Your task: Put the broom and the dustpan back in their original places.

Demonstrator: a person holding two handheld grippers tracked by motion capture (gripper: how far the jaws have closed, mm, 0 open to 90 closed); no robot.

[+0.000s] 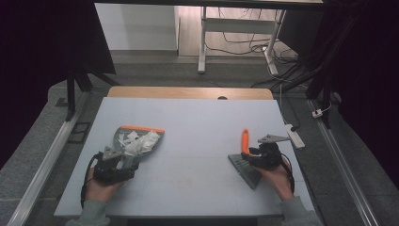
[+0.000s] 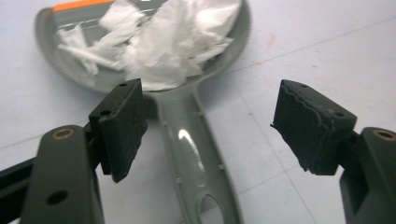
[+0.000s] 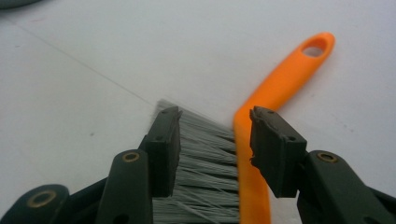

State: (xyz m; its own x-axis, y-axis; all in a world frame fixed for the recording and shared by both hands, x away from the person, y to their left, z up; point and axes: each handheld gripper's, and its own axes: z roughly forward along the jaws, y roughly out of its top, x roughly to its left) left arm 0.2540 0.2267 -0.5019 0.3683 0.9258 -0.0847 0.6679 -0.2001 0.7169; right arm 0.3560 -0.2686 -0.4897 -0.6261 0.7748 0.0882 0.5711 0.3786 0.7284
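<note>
The left hand-held gripper is standing released astride the handle of the paper-filled dustpan on the surface while the right hand-held gripper is sitting unclenched over the brush, suggesting both are being let go, with withdrawal likely coming next.
</note>
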